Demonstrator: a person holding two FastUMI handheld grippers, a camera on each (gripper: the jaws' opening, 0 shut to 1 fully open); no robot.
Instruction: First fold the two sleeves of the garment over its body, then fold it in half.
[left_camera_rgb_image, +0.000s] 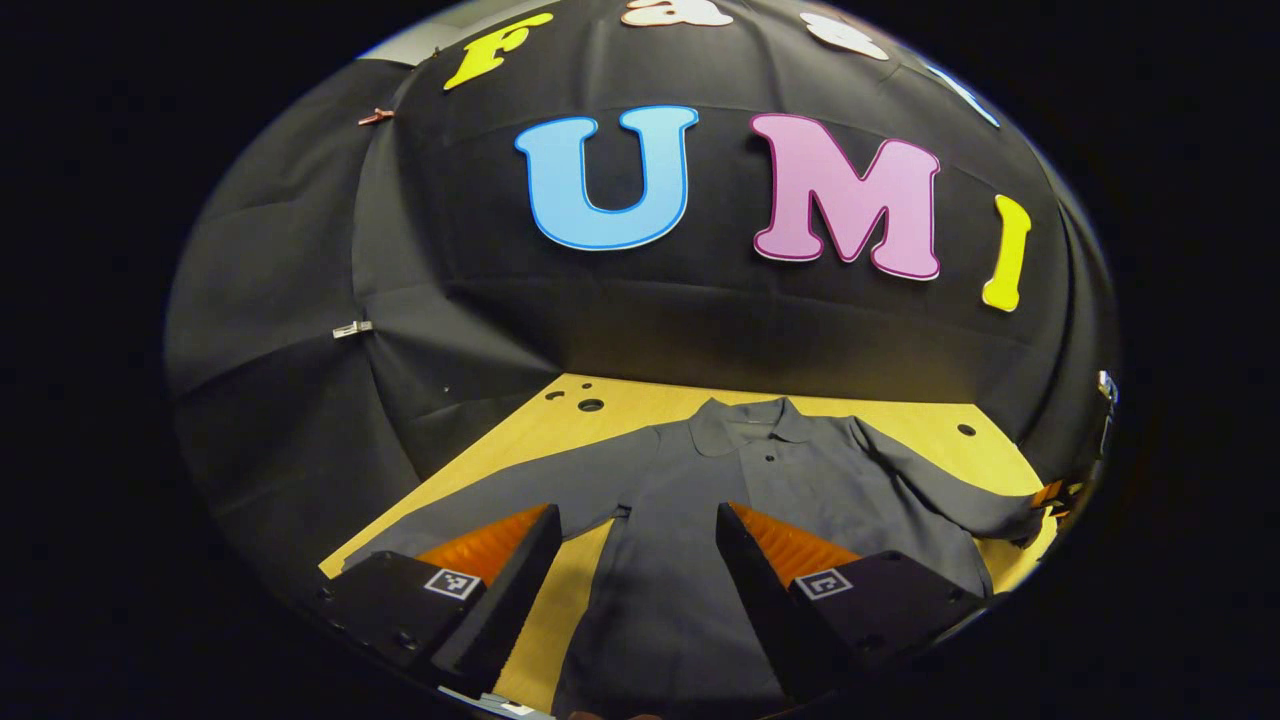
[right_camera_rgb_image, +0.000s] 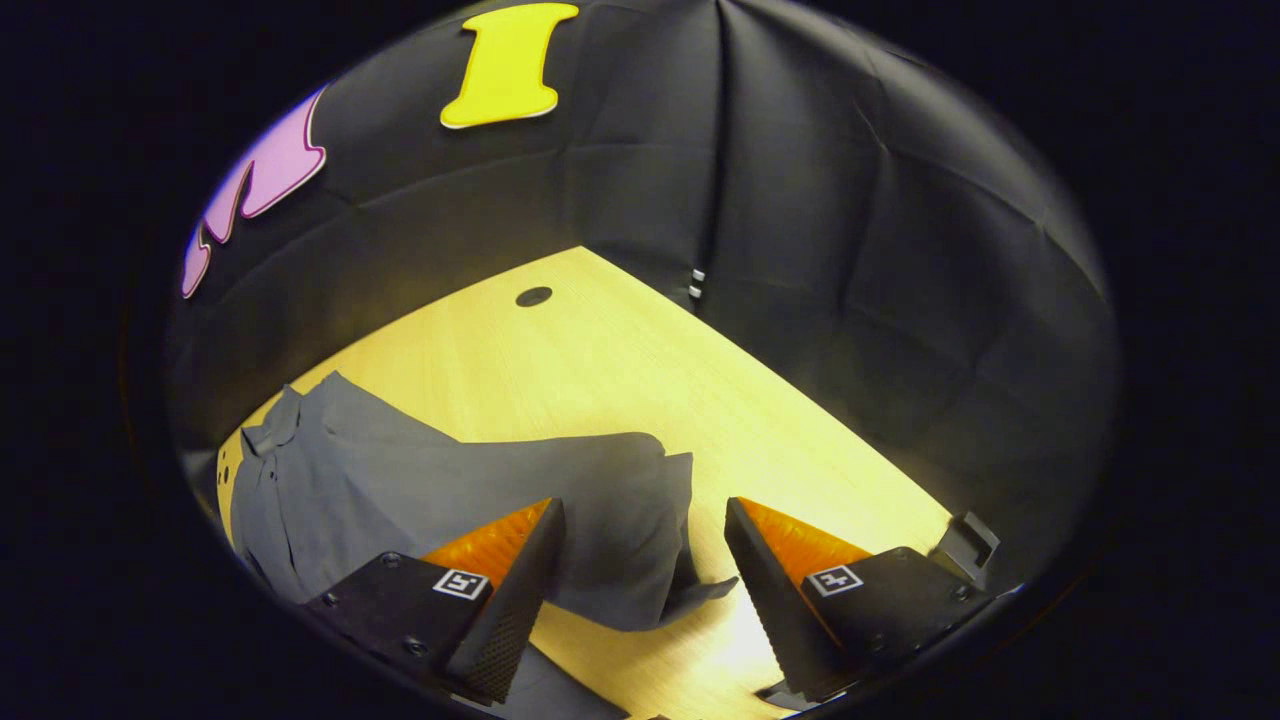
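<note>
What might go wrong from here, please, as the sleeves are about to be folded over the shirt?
1. The right gripper is open with the sleeve cuff between its fingers; the cuff looks bunched, so a grab may catch uneven layers.
2. The left gripper hangs open over the shirt body, away from the other sleeve; closing here would pinch the body.

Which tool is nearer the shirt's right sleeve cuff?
Right. The right tool hovers open with the sleeve cuff between its fingers; the left tool sits open over the shirt's body.
</note>
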